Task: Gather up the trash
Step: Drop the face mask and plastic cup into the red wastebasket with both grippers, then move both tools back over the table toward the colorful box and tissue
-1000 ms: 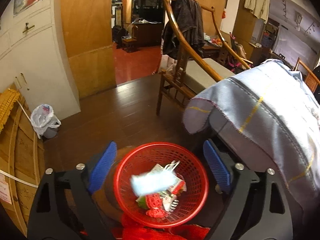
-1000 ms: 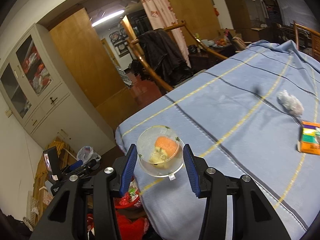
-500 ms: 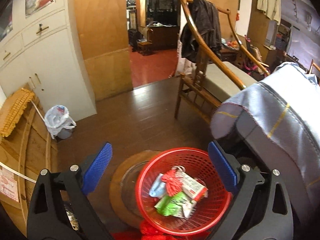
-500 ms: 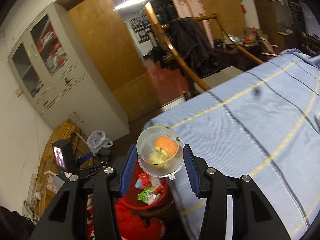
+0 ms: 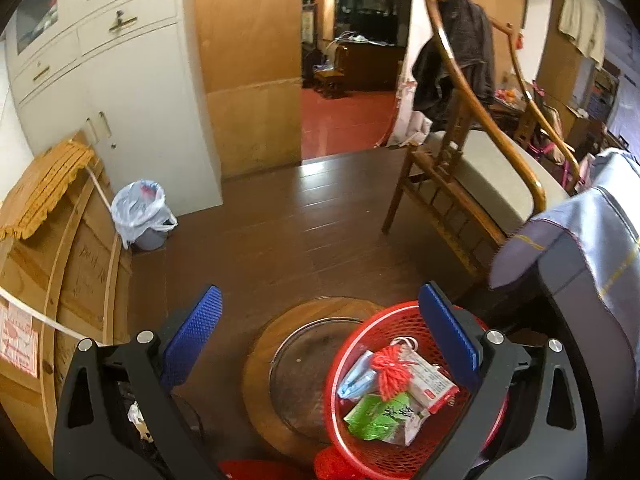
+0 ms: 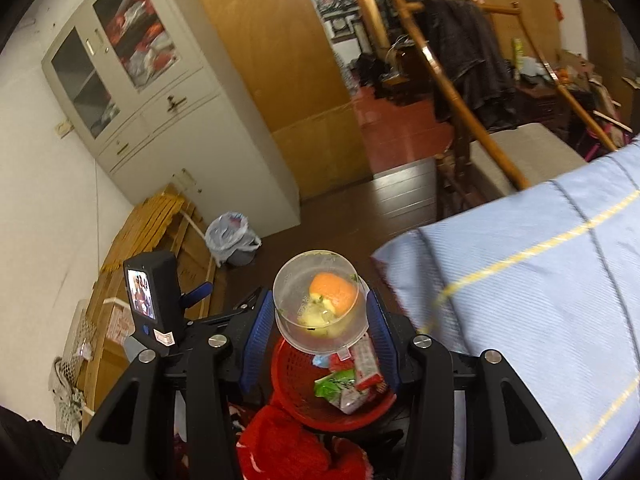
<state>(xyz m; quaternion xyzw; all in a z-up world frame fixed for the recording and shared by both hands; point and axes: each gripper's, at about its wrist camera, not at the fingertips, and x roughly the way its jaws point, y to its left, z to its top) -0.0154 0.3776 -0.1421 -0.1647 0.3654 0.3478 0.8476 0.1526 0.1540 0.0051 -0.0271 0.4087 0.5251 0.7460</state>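
Note:
A red mesh basket [image 5: 384,311] stands on the floor by the table corner, with a green packet [image 5: 380,416], a red-and-white carton [image 5: 428,380] and a red tassel [image 5: 390,368] inside. My left gripper [image 5: 318,292] hovers above and left of it; its jaws are opening wide, nothing between them. My right gripper [image 6: 320,300] is shut on a clear plastic cup [image 6: 316,332] that holds orange peel [image 6: 334,292]. The cup hangs just above the basket [image 6: 292,376], at its far rim.
The table under a blue striped cloth [image 6: 540,280] fills the right side. A wooden chair [image 5: 460,184] stands beyond it. A small bin lined with a plastic bag [image 5: 140,216] sits by the white cabinet [image 5: 132,92]. A round wooden board [image 5: 260,360] lies under the basket.
A pale scrap dropped into the basket and my left jaws spread wider, drifting left. My right gripper carried the cup off the tabletop to above the basket.

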